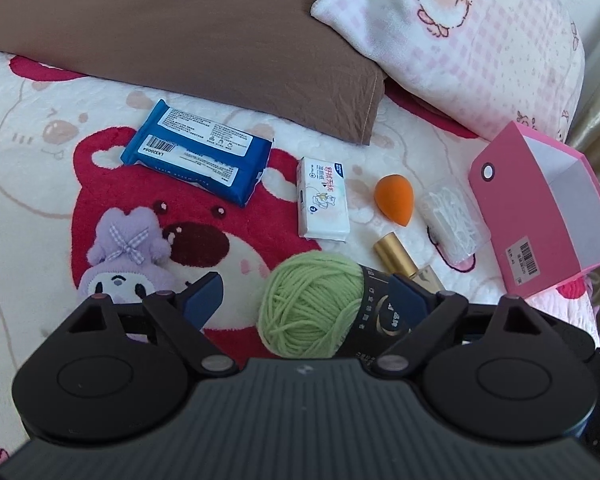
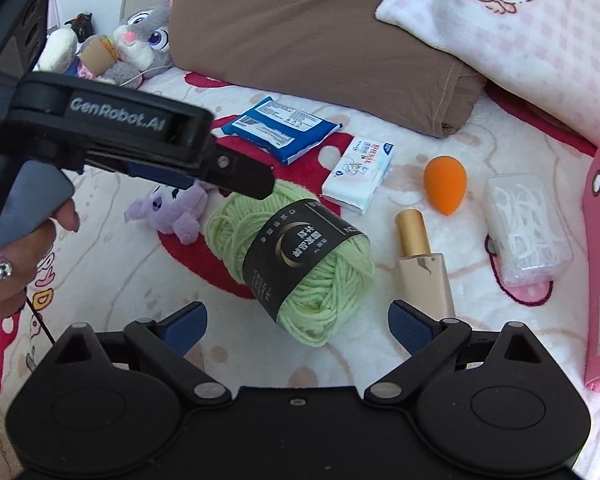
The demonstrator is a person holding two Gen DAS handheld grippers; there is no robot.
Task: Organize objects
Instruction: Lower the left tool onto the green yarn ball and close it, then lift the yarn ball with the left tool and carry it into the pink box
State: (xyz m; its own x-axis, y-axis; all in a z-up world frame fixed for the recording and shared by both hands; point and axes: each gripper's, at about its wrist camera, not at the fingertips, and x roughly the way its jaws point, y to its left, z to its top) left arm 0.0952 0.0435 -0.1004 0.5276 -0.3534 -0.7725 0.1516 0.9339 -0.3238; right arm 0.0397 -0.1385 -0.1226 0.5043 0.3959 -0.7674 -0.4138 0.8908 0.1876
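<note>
Both your grippers hang over the ball of light-green yarn with its black paper band.

Your left gripper stands spread wide around the yarn, pads apparently clear of it; your right gripper is released, nothing between its pads. The yarn lies mid-bedspread, with the open pink cardboard box at the right edge.

My left gripper, at the frame's upper left, was black with blue pads, a grey trigger and white "GenRobot.AI" lettering; my hand wore lilac nails with a gem.
</note>
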